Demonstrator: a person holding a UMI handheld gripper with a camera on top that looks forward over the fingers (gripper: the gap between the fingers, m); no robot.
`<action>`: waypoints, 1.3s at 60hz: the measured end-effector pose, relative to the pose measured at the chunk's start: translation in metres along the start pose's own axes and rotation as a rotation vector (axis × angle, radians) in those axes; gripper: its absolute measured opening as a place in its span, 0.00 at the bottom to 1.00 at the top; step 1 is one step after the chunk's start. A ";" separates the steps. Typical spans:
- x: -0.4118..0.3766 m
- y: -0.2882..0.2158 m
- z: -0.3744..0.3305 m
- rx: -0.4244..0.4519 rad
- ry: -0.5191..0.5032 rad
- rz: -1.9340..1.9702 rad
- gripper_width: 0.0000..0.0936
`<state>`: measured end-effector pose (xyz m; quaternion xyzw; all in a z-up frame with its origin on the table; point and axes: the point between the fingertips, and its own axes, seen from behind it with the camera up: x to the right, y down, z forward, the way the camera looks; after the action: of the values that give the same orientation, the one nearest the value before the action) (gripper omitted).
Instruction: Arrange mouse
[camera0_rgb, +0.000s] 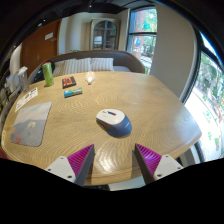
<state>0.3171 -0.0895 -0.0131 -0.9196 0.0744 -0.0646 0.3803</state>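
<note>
A grey and white computer mouse (114, 121) lies on the round wooden table (150, 100), right of the table's middle. A grey mouse mat (30, 125) lies on the table's left part, well apart from the mouse. My gripper (113, 158) is open and empty. Its two fingers with magenta pads (76, 158) are spread wide over the table's near edge. The mouse is just beyond the fingers, a little ahead of the gap between them.
At the table's far side stand a green bottle (47, 73), a small dark box (69, 82), a flat teal item (73, 93) and a glass (90, 77). Papers (27, 98) lie at the far left. A chair back (95, 60) stands behind the table.
</note>
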 end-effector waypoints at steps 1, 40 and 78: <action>0.001 -0.001 0.006 0.003 -0.014 0.000 0.89; 0.017 -0.085 0.094 0.106 -0.059 0.051 0.57; -0.262 -0.211 -0.043 0.310 -0.137 0.079 0.41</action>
<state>0.0710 0.0775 0.1501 -0.8485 0.0736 0.0027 0.5240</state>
